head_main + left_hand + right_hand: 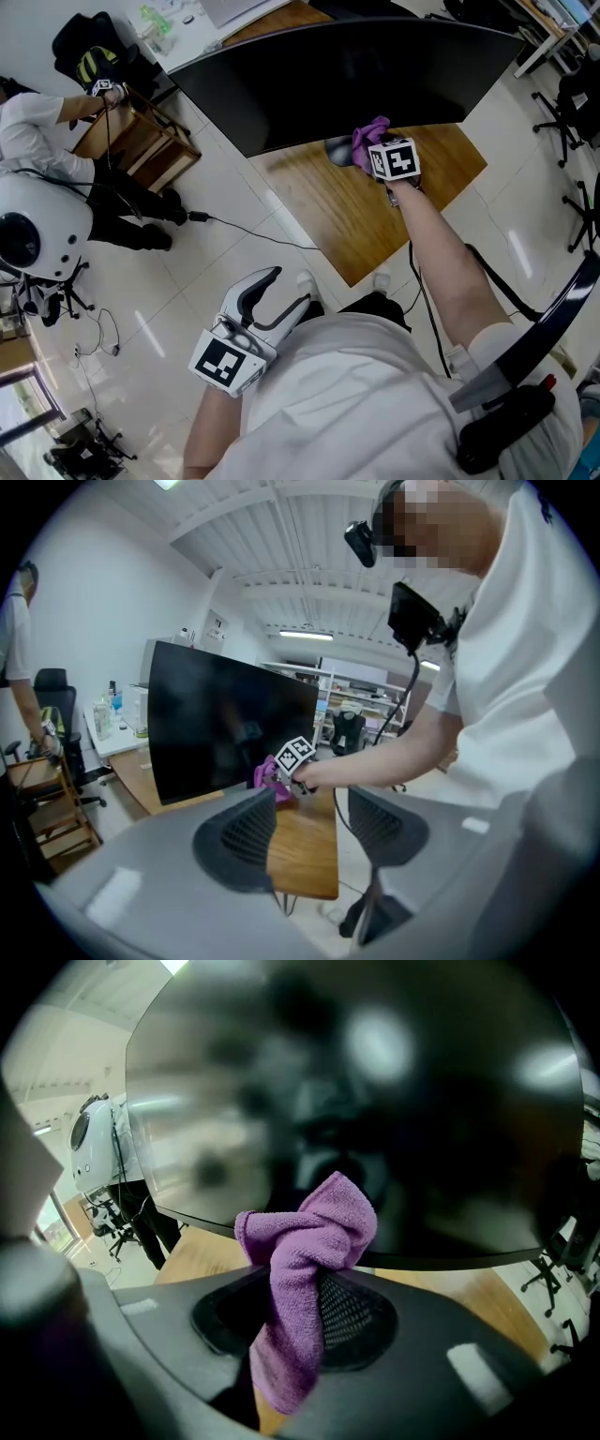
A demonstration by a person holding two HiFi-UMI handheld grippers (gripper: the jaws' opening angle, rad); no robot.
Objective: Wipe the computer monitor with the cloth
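Note:
A wide curved black monitor (347, 75) stands on a wooden desk (375, 211). My right gripper (370, 155) is shut on a bunched purple cloth (305, 1241), held close to the lower edge of the dark screen (375, 1101). I cannot tell whether the cloth touches the glass. The left gripper view shows the same cloth (267, 775) beside the screen (225, 719). My left gripper (277, 291) is open and empty, hanging low over the floor beside my body, well away from the desk.
A person in white (37, 122) sits at the left near a wooden cabinet (141, 145). A white robot head (37, 225) stands by the left edge. Cables (234, 230) run across the tiled floor. Office chairs (572, 103) are at the right.

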